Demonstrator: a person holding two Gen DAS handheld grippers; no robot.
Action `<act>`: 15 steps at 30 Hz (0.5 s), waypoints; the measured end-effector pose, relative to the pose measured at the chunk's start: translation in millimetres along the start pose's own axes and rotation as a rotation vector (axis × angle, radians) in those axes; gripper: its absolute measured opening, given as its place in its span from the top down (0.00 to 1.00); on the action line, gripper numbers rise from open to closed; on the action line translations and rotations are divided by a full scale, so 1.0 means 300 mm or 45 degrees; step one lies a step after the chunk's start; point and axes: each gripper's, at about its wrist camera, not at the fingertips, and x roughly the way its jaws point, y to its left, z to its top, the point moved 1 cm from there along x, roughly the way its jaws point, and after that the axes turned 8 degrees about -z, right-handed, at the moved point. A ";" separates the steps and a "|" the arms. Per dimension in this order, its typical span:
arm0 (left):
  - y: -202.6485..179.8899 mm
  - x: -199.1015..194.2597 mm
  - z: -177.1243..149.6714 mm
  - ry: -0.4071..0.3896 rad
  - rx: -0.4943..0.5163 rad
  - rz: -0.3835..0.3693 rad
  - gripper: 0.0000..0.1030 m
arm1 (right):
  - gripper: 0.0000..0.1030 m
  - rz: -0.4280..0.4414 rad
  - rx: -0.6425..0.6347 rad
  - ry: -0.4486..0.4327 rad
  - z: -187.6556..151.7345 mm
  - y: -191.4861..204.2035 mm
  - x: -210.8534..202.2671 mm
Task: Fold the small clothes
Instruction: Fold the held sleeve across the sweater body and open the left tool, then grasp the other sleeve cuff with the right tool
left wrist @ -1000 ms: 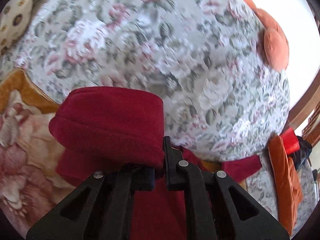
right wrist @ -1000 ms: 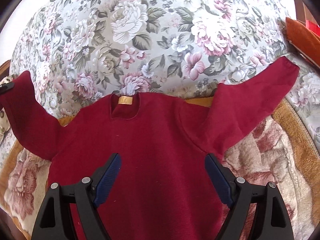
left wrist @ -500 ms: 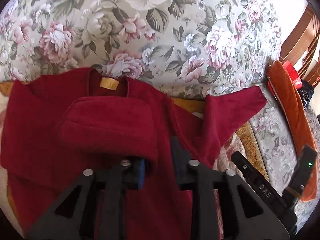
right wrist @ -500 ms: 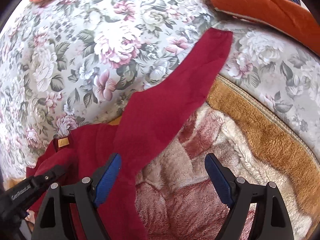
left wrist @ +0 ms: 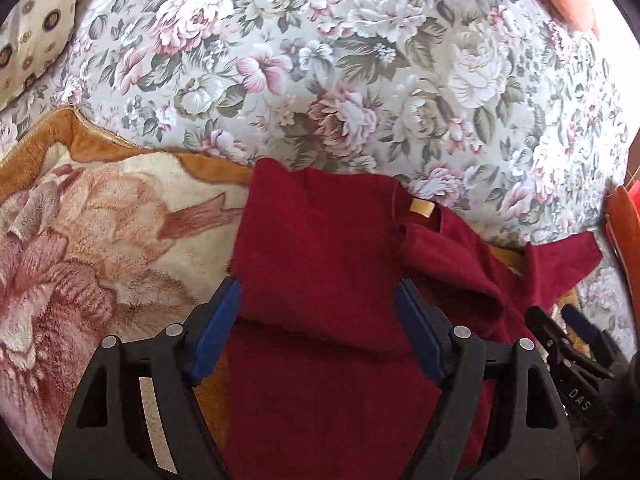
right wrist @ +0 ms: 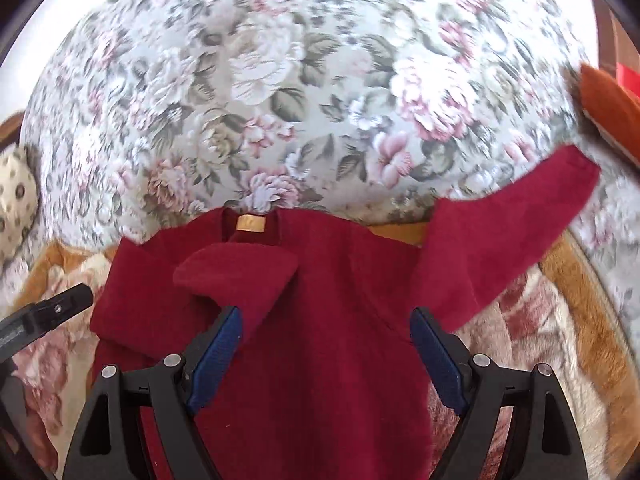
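A small dark red sweater lies flat on a plush blanket, collar with a tan label at the far side. Its left sleeve is folded across the chest. Its right sleeve stretches out up to the right. My left gripper is open and empty just above the folded left side of the sweater. My right gripper is open and empty over the sweater's body. The right gripper also shows at the lower right of the left wrist view.
A floral bedspread covers the area behind the sweater. A plush tan and pink blanket lies under it. An orange cushion is at the right. A cream patterned pillow is at the far left.
My left gripper has opened and let go of the left sleeve, which now lies folded across the chest. My right gripper has swung back from the right sleeve to over the sweater's body.
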 end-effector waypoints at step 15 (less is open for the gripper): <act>0.089 0.112 -0.036 0.122 -0.042 0.144 0.23 | 0.82 -0.151 -0.030 0.136 -0.004 -0.115 0.167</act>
